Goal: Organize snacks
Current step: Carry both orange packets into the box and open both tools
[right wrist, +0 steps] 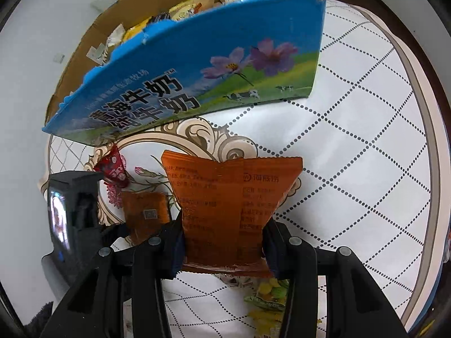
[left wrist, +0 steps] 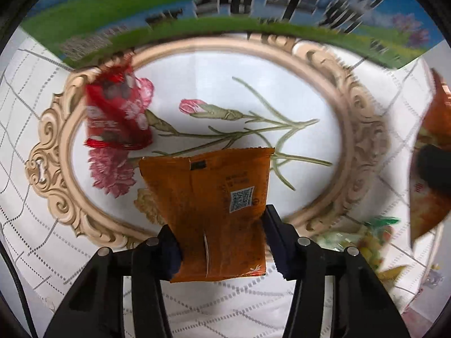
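My left gripper (left wrist: 220, 239) is shut on an orange snack packet (left wrist: 208, 197) with a QR code, held above the table. My right gripper (right wrist: 222, 242) is shut on a larger orange snack packet (right wrist: 228, 202) with printed text. A red snack packet (left wrist: 118, 112) lies on the flower-printed tablecloth, also in the right wrist view (right wrist: 112, 169). The blue milk carton box (right wrist: 197, 70) stands behind, holding several snacks. The left gripper and its packet (right wrist: 146, 214) show at the left of the right wrist view.
A green and yellow snack packet (right wrist: 267, 295) lies on the table under the right gripper, also in the left wrist view (left wrist: 366, 239). The round table has a dark rim (right wrist: 434, 140) at the right. The tablecloth (right wrist: 366, 140) has a dotted diamond pattern.
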Available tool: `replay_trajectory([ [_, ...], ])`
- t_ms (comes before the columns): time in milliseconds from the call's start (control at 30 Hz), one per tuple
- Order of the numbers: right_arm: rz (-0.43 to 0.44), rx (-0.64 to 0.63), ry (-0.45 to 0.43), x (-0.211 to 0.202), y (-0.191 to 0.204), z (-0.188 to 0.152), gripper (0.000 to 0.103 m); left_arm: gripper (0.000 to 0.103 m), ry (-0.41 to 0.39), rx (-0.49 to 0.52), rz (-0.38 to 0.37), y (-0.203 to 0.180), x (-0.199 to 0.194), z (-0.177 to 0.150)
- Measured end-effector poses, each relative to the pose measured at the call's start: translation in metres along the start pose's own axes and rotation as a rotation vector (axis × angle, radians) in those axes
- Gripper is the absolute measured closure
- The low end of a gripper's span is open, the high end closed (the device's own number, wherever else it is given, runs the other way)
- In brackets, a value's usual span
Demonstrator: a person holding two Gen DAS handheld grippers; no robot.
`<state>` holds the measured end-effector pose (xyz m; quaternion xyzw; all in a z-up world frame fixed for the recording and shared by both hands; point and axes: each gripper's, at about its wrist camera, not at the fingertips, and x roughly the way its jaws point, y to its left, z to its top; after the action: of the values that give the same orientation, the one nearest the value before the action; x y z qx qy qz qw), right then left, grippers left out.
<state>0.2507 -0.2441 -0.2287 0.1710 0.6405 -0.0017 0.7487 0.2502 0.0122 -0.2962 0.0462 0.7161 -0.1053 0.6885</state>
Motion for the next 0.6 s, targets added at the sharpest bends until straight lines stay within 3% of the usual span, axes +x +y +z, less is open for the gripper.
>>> replay_trajectory([
  [233, 0.105, -0.053, -0.086, -0.057, 0.032, 0.018, 0.055, 0.055, -0.171, -0.017, -0.129, 0.016, -0.118, 0.011],
  [367, 0.150, -0.103, -0.167, -0.091, 0.062, 0.052, 0.055, 0.055, -0.248, -0.047, -0.170, 0.039, -0.180, 0.050],
  [500, 0.139, -0.139, -0.215, -0.097, 0.090, 0.100, 0.055, 0.054, -0.271, -0.087, -0.138, 0.078, -0.197, 0.094],
  [600, 0.125, -0.140, -0.187, -0.079, 0.104, 0.129, 0.055, 0.054, -0.198, -0.122, -0.129, 0.099, -0.180, 0.152],
])
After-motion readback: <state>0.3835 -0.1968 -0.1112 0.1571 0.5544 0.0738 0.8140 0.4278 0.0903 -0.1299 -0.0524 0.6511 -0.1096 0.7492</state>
